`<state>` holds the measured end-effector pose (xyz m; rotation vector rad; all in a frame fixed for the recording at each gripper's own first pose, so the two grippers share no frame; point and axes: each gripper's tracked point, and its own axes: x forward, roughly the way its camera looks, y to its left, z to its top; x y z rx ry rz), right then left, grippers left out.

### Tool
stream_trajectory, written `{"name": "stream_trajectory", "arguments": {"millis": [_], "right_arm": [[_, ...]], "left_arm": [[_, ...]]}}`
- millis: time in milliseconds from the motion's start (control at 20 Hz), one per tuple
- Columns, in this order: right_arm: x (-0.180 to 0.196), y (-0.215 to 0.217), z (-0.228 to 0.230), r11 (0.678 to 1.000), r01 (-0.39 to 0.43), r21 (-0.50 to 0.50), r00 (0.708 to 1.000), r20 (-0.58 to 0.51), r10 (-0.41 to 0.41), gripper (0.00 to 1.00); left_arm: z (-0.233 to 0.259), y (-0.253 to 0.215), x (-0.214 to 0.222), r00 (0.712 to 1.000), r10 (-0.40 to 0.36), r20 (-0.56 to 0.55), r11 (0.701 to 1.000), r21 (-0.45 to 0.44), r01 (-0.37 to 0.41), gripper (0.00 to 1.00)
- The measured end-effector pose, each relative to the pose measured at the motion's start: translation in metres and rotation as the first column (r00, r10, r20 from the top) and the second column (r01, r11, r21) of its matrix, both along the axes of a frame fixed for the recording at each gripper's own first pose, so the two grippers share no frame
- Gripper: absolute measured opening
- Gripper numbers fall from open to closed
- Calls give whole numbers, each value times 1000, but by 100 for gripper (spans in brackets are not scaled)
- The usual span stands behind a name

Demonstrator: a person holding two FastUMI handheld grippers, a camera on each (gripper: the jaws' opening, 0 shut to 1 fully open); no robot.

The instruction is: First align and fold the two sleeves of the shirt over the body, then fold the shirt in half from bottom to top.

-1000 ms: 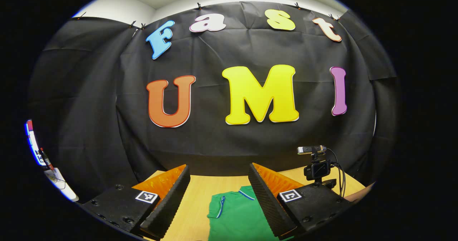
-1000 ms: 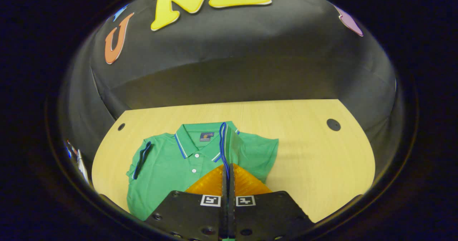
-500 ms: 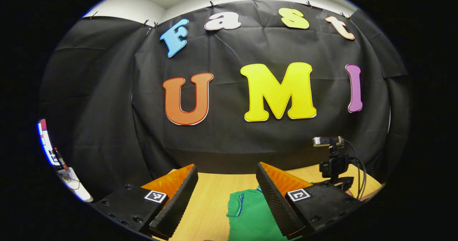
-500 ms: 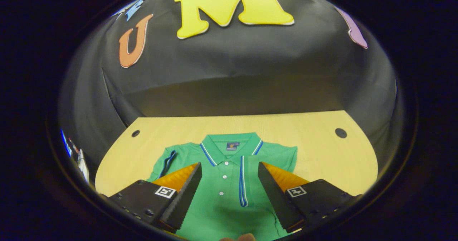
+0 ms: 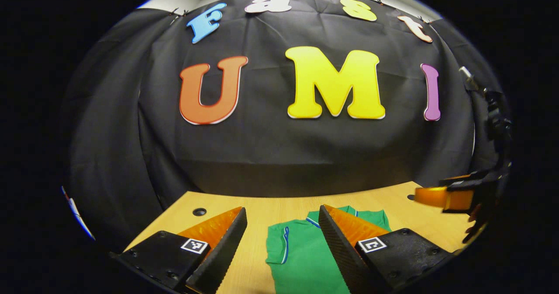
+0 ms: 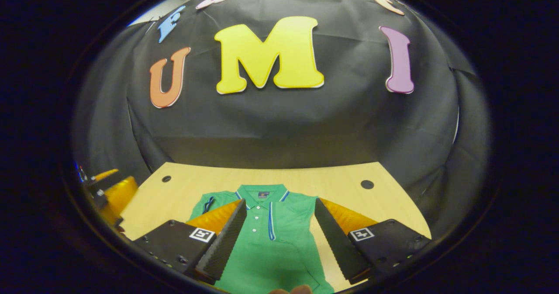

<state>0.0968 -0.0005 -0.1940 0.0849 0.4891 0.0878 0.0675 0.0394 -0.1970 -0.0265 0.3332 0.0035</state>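
Your green shirt (image 6: 270, 237) lies flat on the desk (image 6: 345, 176), collar toward the booth wall, and both sleeves look folded in over the body — so the step in hand, as I judge it, is the bottom-to-top fold. Your left claw (image 5: 283, 248) and right claw (image 6: 277, 237) both hover above the shirt with fingers spread apart, gripping nothing. Next you need to reach the hem — nearer you than the collar — and pinch one corner with each claw; no containers stand near the shirt.
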Motion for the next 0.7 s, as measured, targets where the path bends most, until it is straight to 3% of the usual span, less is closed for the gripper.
{"name": "stream_trajectory", "arguments": {"millis": [100,350,700], "right_arm": [[-20,-7,11,1000,8,0,1000,-4,-8,96],[-52,-35,36,998,54,-46,998,20,-53,92],[-80,-66,35,986,106,-127,994,3,-106,96]], "left_arm": [[-33,1,9,998,-3,-55,1000,-4,3,100],[-119,7,29,979,11,-203,1000,-6,-12,100],[-202,16,53,953,19,-304,999,33,-9,100]]}}
